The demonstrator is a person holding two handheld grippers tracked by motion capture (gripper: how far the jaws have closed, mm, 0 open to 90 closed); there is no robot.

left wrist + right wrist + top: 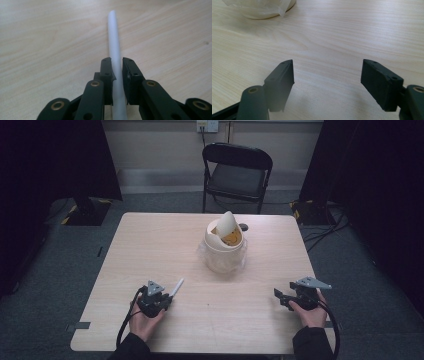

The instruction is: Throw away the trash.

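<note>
The left gripper (117,66) has its jaws closed narrow on a white tube (114,42), whose long axis runs out toward one o'clock. The lidded bin (225,245) stands beyond, near bench centre. The right gripper (327,80), at four o'clock, gapes wide, empty.

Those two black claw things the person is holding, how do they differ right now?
The left gripper is shut on a white stick; the right gripper holds nothing. The left gripper's jaws sit close together around the stick, while the right gripper's jaws stand wide apart over bare table. In the high view the left gripper sits at the table's near left, the right gripper at its near right. Both are black, hand-held and low over the wood.
</note>
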